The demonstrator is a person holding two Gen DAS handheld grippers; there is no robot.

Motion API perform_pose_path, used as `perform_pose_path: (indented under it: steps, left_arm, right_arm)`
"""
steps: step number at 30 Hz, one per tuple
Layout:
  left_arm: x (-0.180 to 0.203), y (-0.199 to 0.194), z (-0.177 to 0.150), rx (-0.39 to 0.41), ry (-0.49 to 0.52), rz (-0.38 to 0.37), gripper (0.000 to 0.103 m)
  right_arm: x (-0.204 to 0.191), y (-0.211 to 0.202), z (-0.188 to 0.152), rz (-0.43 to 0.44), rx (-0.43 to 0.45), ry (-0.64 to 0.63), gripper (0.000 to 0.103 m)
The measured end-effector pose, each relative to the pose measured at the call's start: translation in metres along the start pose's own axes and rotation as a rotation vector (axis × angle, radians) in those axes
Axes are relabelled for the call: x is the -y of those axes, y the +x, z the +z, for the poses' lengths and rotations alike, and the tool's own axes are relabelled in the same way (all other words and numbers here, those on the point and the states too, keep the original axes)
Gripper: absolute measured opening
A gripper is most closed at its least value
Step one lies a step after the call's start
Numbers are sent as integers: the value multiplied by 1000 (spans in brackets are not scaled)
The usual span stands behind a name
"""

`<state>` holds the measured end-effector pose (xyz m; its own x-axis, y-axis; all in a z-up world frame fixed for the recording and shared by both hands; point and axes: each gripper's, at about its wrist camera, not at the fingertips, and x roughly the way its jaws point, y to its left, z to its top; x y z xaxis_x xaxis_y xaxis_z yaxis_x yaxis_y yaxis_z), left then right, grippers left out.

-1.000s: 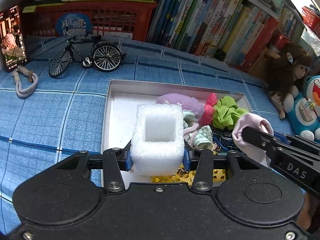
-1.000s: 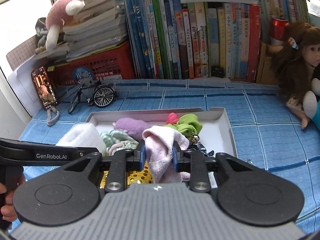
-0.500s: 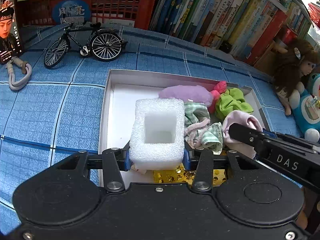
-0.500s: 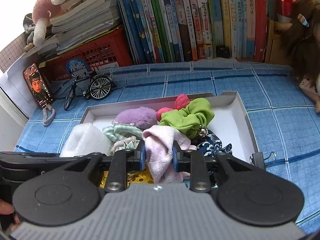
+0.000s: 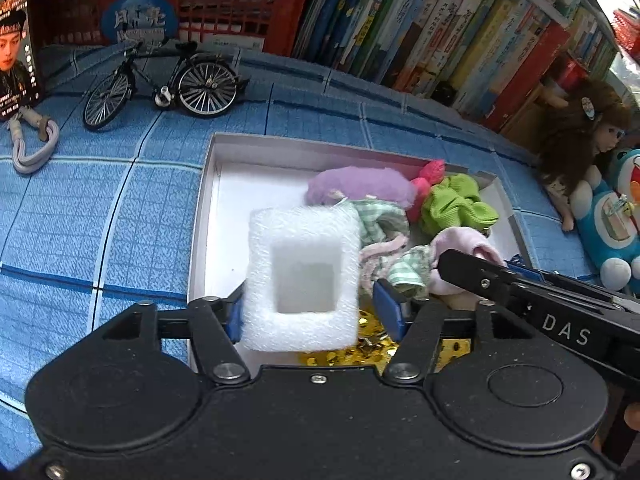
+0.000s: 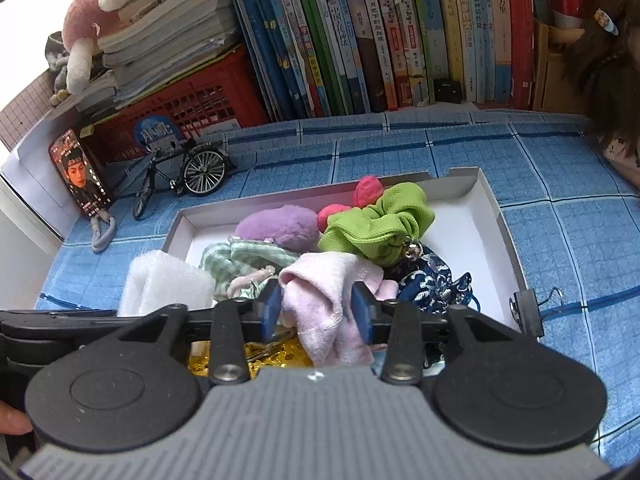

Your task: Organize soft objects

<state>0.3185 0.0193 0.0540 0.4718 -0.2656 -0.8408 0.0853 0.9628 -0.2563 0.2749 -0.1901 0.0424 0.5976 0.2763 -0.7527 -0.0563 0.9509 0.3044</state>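
Observation:
A white cardboard box (image 5: pixel 208 184) on the blue checked cloth holds several soft things: a purple plush (image 5: pixel 360 188), a green scrunchie (image 5: pixel 456 204), a checked cloth (image 5: pixel 380 220) and a gold sequin piece (image 5: pixel 340 356). My left gripper (image 5: pixel 314 312) has its jaws spread; the white hollow foam block (image 5: pixel 302 280) sits between them, with a gap at the right pad. My right gripper (image 6: pixel 316 312) has its jaws spread around a pale pink sock (image 6: pixel 328 304), which lies loose over the box. The box (image 6: pixel 500 216) and the foam block (image 6: pixel 164 284) also show in the right wrist view.
A model bicycle (image 5: pixel 164 84), a red basket (image 5: pixel 172 8), a phone (image 5: pixel 16 40) and a grey carabiner (image 5: pixel 32 144) stand at the back left. Books (image 6: pixel 400 32) line the back. A doll (image 5: pixel 580 136) and blue plush (image 5: pixel 616 220) sit right. A binder clip (image 6: pixel 532 312) hangs on the box's right edge.
Both grippers have tilted down over the box and opened their jaws. The foam block and the pink sock are no longer squeezed.

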Motion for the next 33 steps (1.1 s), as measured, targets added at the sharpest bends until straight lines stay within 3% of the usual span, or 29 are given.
perform_pose_path:
  steps: [5,16,33]
  left_arm:
    - [6,-16,-2,36,12,15,72]
    - [19,-70,-14,145,45,9,81]
    - [48,-144,-81,352,175,-1,94]
  right_arm:
    - [1,-16,1,12,42,8,61]
    - [-5,-70,-6,5,174,-73,79]
    - [-2,-145,-43,31,362,-167,99]
